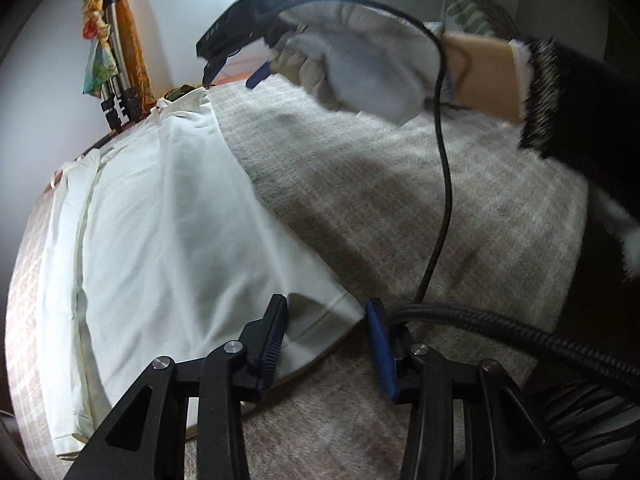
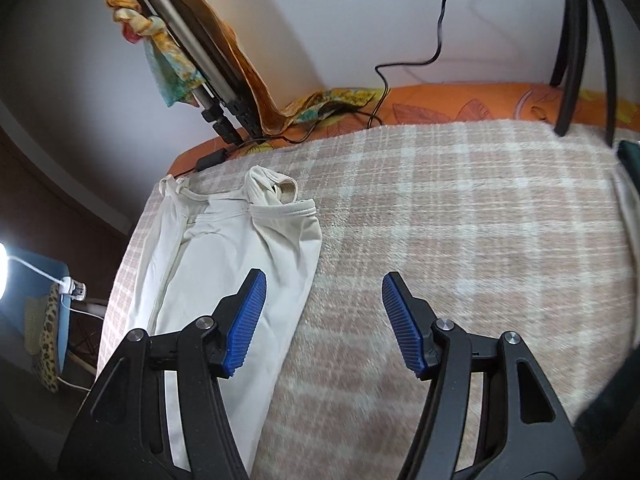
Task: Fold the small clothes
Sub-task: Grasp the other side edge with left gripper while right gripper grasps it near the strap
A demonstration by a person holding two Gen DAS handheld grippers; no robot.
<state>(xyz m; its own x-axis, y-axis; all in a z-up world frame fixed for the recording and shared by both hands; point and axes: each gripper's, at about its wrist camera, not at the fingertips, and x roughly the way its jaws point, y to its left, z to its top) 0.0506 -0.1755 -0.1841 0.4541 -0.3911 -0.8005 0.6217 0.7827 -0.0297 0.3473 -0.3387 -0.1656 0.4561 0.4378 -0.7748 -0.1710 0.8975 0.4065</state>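
1. The left claw (image 1: 326, 336) stood part spread, its blue pads either side of the hemmed corner of the white garment (image 1: 160, 220) without pinching it; nothing was held.
2. The right claw (image 2: 322, 320) was spread wider and empty, hanging over the checked blanket (image 2: 460, 220), its left pad over the garment's right edge and its right pad over bare blanket. In the left wrist view it showed raised above the far end of the garment, in a gloved hand (image 1: 360, 68).
3. The garment, a cream sleeveless top by its ribbed straps and neckline, lay lengthwise on the blanket-covered bed, already doubled along its length into a narrow strip, straps at the far end and hem nearest the left claw.
4. The step in hand looked like taking hold for the next fold. To do it well, the left claw would need to close on both layers at the hem corner, not the top one only, and the right claw would need to come down on the matching edge so the cloth lifts evenly.
5. A trailing black cable (image 1: 442, 168) hung close by and could snag.
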